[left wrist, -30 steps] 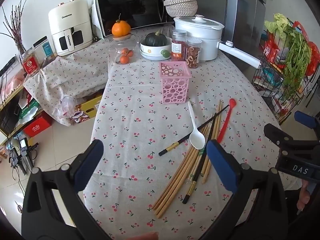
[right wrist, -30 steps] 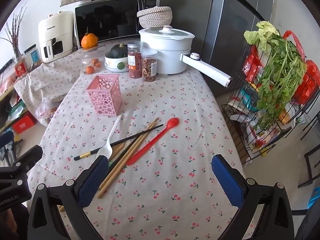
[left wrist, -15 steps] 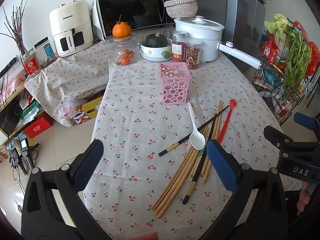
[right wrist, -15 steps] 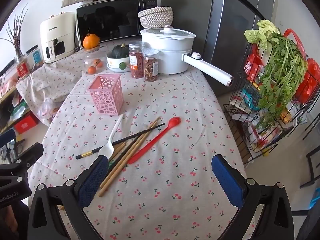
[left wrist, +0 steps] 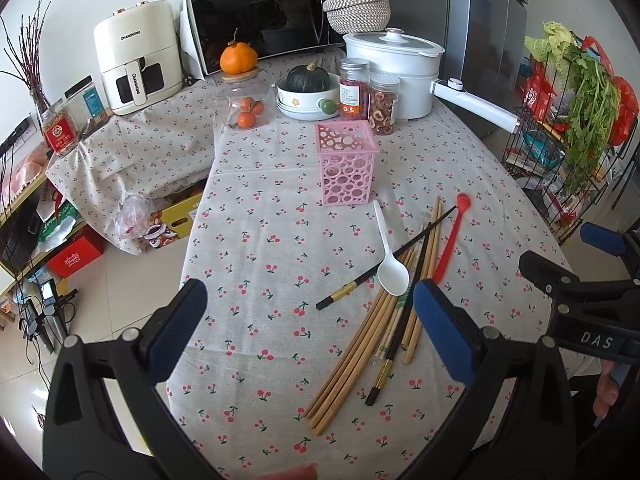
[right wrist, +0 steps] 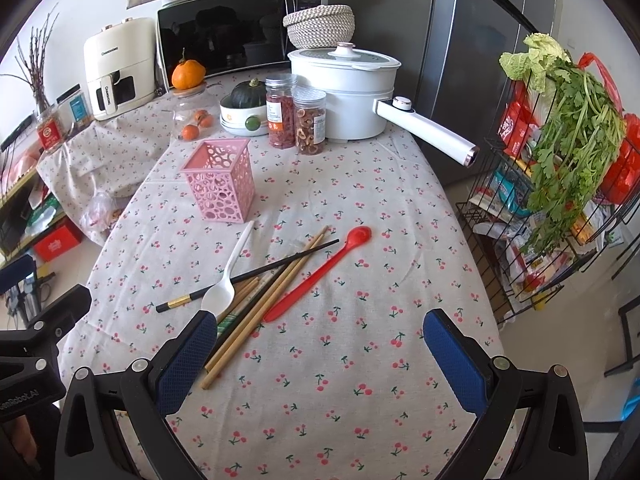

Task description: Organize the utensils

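Nothing was sorted: the chopsticks [left wrist: 360,340], white spoon [left wrist: 390,262] and red spoon [right wrist: 316,276] lay loose beside the empty pink basket [right wrist: 220,184], both grippers' [left wrist: 308,320] [right wrist: 320,344] fingers spread apart, holding nothing.

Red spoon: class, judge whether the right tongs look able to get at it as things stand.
Probably yes. The right tongs stand open above the cloth, and the red spoon lies just ahead with nothing on top of it; only the bamboo chopsticks sit close beside its handle end.

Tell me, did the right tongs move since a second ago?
Yes, a little. In the right wrist view the pink basket sits lower and further right than a second ago, so the open right tongs drifted slightly forward and left.
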`<state>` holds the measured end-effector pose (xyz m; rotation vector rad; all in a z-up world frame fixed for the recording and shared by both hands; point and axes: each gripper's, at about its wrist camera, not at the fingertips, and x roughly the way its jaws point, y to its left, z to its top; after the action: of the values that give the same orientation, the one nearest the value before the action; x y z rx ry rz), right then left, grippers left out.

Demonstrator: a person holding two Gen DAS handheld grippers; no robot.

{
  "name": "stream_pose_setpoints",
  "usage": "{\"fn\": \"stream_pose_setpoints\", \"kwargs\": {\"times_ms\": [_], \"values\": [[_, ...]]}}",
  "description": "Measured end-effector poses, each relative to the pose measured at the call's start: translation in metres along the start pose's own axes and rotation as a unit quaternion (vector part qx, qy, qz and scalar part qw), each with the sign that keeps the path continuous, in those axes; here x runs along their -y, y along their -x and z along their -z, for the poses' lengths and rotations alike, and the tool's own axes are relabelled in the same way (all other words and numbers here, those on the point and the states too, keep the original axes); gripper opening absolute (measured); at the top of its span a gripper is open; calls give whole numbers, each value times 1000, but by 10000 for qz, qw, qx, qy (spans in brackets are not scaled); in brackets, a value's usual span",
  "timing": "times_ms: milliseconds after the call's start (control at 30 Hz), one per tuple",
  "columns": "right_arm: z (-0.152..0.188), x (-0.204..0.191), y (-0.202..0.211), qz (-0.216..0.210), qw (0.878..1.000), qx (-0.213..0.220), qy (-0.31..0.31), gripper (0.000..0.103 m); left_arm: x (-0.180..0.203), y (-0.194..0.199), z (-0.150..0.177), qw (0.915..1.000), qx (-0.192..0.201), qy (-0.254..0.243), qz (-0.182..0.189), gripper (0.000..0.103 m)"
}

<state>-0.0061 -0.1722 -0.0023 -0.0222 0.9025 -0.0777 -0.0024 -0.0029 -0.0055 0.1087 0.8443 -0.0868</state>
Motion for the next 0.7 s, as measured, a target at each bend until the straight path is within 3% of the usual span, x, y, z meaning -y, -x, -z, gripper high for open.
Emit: {"fn": "stream_pose_setpoints", "kwargs": {"times_ms": [700], "values": [[1, 2, 0, 7, 10000, 12, -12, 103, 0, 1, 0, 10000, 12, -10, 4, 102]]}}
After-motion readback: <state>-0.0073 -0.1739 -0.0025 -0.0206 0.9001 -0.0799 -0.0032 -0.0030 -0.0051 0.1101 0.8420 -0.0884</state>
